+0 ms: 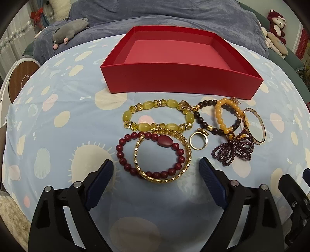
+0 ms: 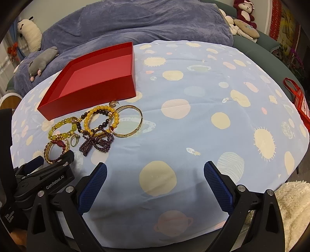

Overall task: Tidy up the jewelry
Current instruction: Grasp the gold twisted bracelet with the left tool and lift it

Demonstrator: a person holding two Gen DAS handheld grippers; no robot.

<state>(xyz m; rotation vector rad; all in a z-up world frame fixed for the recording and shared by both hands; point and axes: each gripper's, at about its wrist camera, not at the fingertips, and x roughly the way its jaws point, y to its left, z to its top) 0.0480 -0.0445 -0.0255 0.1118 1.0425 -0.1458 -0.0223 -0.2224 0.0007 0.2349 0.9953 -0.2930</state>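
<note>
An empty red box (image 1: 180, 77) stands on the blue planet-print cloth; in the right wrist view the box (image 2: 93, 91) is at the upper left. In front of it lie several pieces of jewelry: a yellow bead bracelet (image 1: 158, 116), a dark red bead bracelet (image 1: 149, 153) crossed by a gold bangle (image 1: 164, 159), a gold ring (image 1: 198, 140), an orange bead bracelet (image 1: 228, 116), a purple bead strand (image 1: 234, 149) and a thin gold bangle (image 2: 127, 121). My left gripper (image 1: 156, 166) is open just before the red bracelet. My right gripper (image 2: 155, 170) is open and empty over bare cloth, right of the pile.
A purple blanket (image 2: 135, 25) and a grey plush toy (image 1: 69, 31) lie behind the cloth. More plush toys (image 2: 245, 13) sit at the back right. A red bag (image 2: 296, 98) lies at the cloth's right edge. A fluffy cream rug (image 2: 292, 203) is at lower right.
</note>
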